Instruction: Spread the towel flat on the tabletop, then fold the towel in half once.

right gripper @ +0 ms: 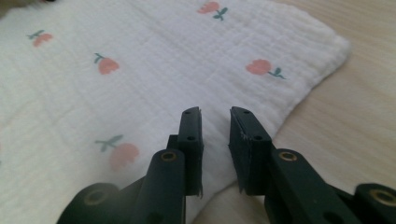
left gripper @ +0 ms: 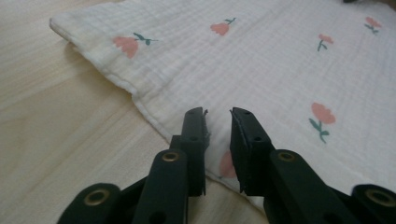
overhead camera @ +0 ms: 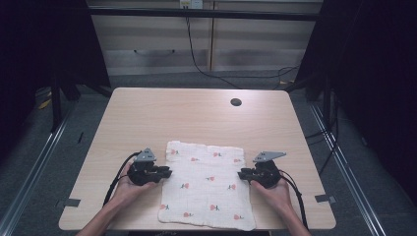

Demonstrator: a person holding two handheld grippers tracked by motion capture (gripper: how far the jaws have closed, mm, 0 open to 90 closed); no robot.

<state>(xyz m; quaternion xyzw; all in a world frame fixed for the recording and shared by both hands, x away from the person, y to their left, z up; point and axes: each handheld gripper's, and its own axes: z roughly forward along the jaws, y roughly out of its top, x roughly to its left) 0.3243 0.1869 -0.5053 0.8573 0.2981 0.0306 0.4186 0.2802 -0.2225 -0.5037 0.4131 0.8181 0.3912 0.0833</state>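
A white cloth (overhead camera: 206, 184) printed with small pink flowers lies flat on the near half of the wooden table (overhead camera: 196, 118). My left gripper (overhead camera: 166, 172) sits at the cloth's left edge and points right. Its jaws stand open a little over the hem of the cloth (left gripper: 261, 74), with nothing between them (left gripper: 218, 114). My right gripper (overhead camera: 242, 174) sits at the cloth's right edge and points left. Its jaws are also open a little above the cloth (right gripper: 154, 79), empty (right gripper: 215, 112).
A round cable hole (overhead camera: 236, 102) sits in the far right part of the table. Bare wood lies beyond the cloth and along both sides. Cabinets (overhead camera: 206, 37) and a hanging cable (overhead camera: 194, 54) stand behind the table.
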